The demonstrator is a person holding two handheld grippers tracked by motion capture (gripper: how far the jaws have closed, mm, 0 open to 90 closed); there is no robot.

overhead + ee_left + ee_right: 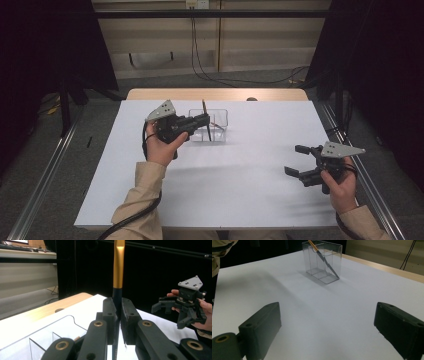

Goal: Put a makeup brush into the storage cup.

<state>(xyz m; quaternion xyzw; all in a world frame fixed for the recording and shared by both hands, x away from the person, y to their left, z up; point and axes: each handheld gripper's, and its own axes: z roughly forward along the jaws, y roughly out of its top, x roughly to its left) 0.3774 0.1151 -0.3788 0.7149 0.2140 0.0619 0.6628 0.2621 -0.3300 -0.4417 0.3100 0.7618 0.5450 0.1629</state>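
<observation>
Here, left tongs [117, 315] pinching slim gold-and-black pen [118, 267], clear boxy holder [215, 125].

The high view looks forward and down over the white table [240, 195]. Both gripper views sit low, sharing the clear plastic box [62, 327] [324, 262] near the far edge.

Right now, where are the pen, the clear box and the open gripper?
pen [118, 265], left gripper view, gold barrel.
clear box [334, 258], right gripper view, side wall.
right gripper [299, 160], high view, gap between its fingers.
</observation>
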